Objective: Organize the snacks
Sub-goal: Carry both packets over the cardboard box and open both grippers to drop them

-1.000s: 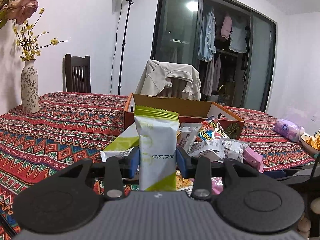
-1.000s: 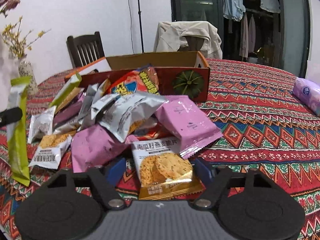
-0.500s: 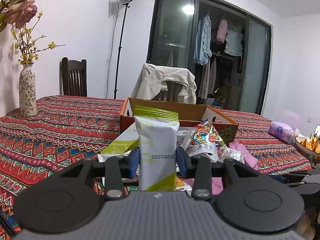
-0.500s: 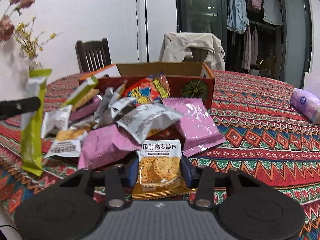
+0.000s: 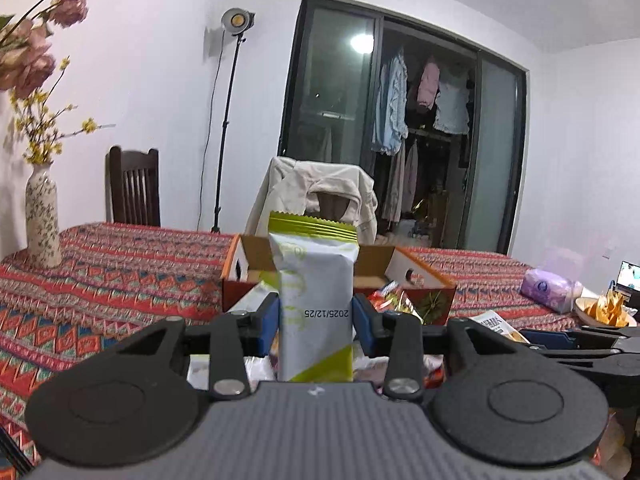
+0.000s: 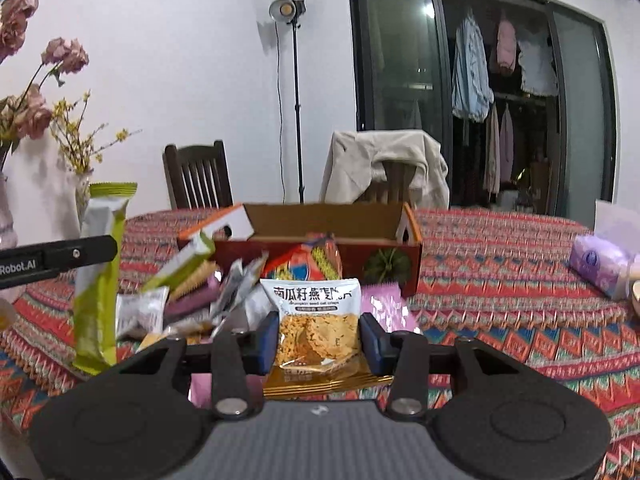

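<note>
We saw the left hand-held gripper (image 5: 315,326) clamped on an upright green-and-white snack bar (image 5: 315,300). The right hand-held gripper (image 6: 319,338) grasped a pumpkin seed oat crisps packet (image 6: 316,320); beyond it lay the snack pile (image 6: 208,292) and the open cardboard box (image 6: 324,220).

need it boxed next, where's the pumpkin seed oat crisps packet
In the right wrist view the pumpkin seed oat crisps packet sits bottom centre, clamped in the right claw, in front of the open cardboard box.

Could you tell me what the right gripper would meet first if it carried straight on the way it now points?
Probably the loose snack pile just beyond the oat crisp packet that the right gripper holds, then the front wall of the open cardboard box. Depth is hard to judge here.
</note>
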Demonstrator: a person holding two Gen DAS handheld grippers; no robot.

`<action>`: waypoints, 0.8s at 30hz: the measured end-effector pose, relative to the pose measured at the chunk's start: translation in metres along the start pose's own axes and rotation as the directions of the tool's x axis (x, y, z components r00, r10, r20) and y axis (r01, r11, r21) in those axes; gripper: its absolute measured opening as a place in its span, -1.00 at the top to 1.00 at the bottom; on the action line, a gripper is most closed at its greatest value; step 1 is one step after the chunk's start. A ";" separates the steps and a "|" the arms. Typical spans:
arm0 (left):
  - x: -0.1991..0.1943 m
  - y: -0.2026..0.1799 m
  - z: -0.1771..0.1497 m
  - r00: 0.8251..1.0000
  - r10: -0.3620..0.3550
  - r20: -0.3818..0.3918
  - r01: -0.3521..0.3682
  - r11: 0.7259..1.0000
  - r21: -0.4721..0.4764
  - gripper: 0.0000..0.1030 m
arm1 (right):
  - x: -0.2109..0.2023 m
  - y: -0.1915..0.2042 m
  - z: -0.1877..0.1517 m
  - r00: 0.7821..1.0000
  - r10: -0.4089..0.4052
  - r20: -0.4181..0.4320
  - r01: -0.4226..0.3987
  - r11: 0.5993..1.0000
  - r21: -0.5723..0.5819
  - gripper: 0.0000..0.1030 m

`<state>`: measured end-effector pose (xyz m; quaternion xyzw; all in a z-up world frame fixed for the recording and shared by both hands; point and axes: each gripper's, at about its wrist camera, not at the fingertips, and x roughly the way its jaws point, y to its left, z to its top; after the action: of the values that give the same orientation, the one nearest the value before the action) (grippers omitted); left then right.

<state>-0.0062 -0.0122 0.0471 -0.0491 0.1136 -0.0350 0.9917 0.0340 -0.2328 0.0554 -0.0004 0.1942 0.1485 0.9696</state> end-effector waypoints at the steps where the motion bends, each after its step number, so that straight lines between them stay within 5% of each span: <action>1: 0.002 -0.002 0.004 1.000 -0.002 0.009 0.002 1.000 0.004 0.22 | 0.002 -0.001 0.005 1.000 -0.002 0.011 0.002 1.000 -0.001 0.19; 14: 0.063 -0.010 0.065 0.997 0.002 0.074 -0.003 1.000 0.004 0.22 | 0.063 -0.010 0.086 0.993 -0.027 0.118 0.026 1.000 0.009 0.19; 24: 0.151 0.000 0.095 0.998 0.055 0.030 -0.054 0.997 -0.056 0.22 | 0.148 -0.021 0.126 0.994 -0.062 0.086 0.056 0.996 0.071 0.19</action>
<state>0.1626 -0.0159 0.1058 -0.0737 0.1001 -0.0040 0.9922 0.2174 -0.2026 0.1155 0.0337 0.1560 0.1129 0.9807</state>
